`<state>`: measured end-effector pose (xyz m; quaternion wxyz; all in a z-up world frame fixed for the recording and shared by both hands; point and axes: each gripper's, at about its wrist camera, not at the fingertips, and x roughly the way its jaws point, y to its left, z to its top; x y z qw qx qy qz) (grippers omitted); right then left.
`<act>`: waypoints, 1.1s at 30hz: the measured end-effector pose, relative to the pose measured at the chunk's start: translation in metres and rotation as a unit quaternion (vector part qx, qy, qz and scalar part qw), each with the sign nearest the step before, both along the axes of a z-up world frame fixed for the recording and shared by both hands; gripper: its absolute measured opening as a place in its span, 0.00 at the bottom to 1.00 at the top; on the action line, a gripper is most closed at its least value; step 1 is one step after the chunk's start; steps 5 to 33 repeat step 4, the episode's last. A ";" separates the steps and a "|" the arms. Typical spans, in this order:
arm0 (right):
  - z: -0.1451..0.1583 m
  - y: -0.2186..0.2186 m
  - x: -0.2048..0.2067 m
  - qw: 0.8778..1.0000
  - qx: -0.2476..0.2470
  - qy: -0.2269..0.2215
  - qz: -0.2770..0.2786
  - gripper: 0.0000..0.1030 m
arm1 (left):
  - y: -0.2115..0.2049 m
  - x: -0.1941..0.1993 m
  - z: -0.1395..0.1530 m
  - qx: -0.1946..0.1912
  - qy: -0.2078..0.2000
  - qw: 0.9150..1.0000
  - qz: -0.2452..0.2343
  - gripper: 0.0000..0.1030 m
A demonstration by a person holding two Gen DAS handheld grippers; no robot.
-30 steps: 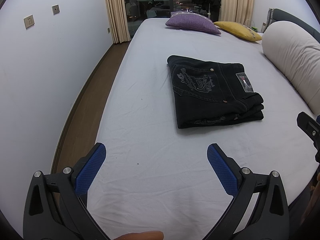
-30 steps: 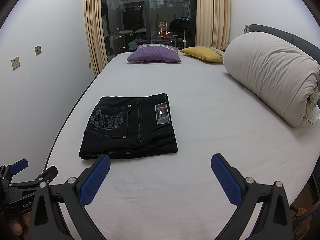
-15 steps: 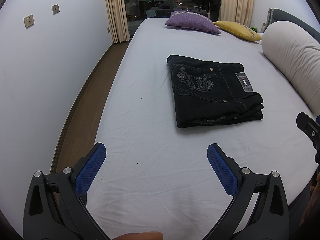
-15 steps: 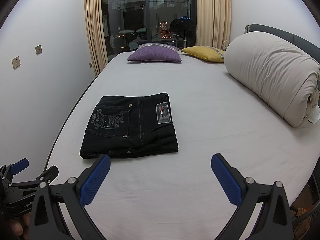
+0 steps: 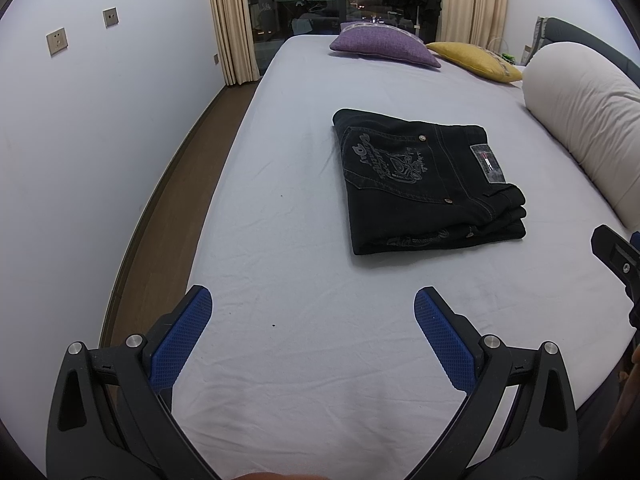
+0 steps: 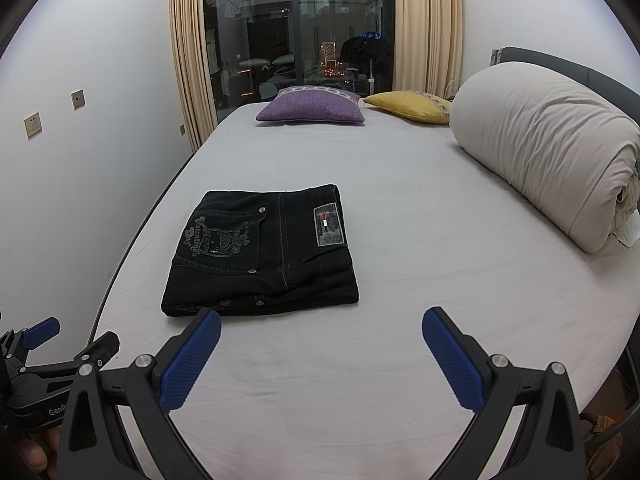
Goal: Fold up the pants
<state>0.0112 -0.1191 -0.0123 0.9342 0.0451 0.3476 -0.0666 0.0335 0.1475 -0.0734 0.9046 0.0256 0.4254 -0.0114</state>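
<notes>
Black jeans (image 5: 424,180) lie folded in a neat rectangle on the white bed sheet (image 5: 304,208), back pocket and label patch facing up. They also show in the right wrist view (image 6: 264,256). My left gripper (image 5: 312,312) is open and empty, held above the sheet well short of the jeans. My right gripper (image 6: 320,332) is open and empty, just in front of the jeans' near edge. The left gripper's body (image 6: 44,364) shows at the lower left of the right wrist view.
A rolled cream duvet (image 6: 548,168) lies along the right side of the bed. A purple pillow (image 6: 312,106) and a yellow pillow (image 6: 408,106) sit at the far end. A white wall (image 5: 88,152) and a strip of wooden floor (image 5: 168,184) run along the left.
The right wrist view has lifted slightly, so the jeans sit a little lower in it. The jeans themselves have not moved and both grippers stay open.
</notes>
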 end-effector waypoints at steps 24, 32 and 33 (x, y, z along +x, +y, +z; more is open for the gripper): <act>-0.002 0.000 -0.001 1.000 0.004 0.001 -0.001 1.00 | 0.000 -0.001 0.001 0.002 -0.003 1.000 0.000 1.00; -0.002 0.000 -0.001 1.000 0.004 0.001 -0.001 1.00 | 0.000 -0.001 0.001 0.002 -0.003 1.000 0.000 1.00; -0.002 0.000 -0.001 1.000 0.004 0.001 -0.001 1.00 | 0.000 -0.001 0.001 0.002 -0.003 1.000 0.000 1.00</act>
